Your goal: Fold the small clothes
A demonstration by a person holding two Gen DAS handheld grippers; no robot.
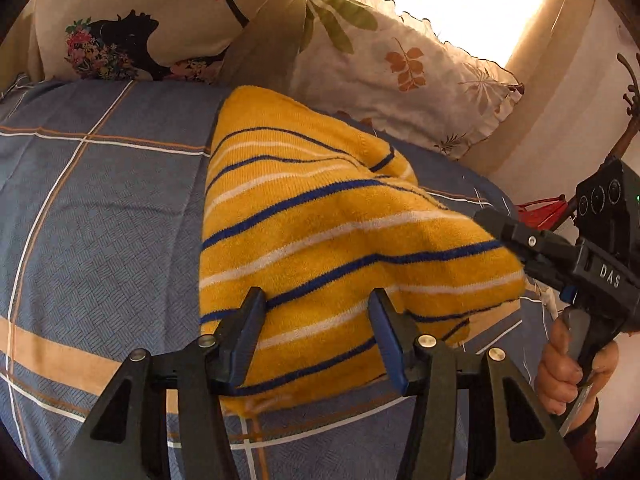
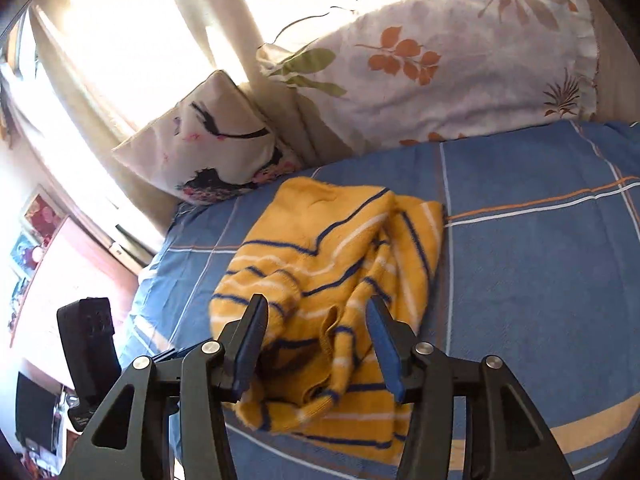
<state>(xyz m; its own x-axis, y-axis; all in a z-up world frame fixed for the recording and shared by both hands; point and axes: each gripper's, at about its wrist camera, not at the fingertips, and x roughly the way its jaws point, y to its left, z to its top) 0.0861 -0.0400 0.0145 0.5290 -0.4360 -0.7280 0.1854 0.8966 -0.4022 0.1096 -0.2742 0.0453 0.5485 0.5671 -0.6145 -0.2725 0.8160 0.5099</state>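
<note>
Two tools, left (image 1: 316, 334) and right (image 2: 316, 336), hang spread apart over my rumpled yellow knit blue-and-white-striped garment (image 1: 320, 232) on the blue checked bedsheet (image 1: 100, 200), mid-fold; next, I judge, pinching an edge.

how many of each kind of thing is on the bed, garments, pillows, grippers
Garments: 1, the yellow striped sweater
Pillows: 2, the leaf-print pillow and the portrait-print pillow
Grippers: 2, the left gripper and the right gripper, both open over the sweater
Total: 5
</note>
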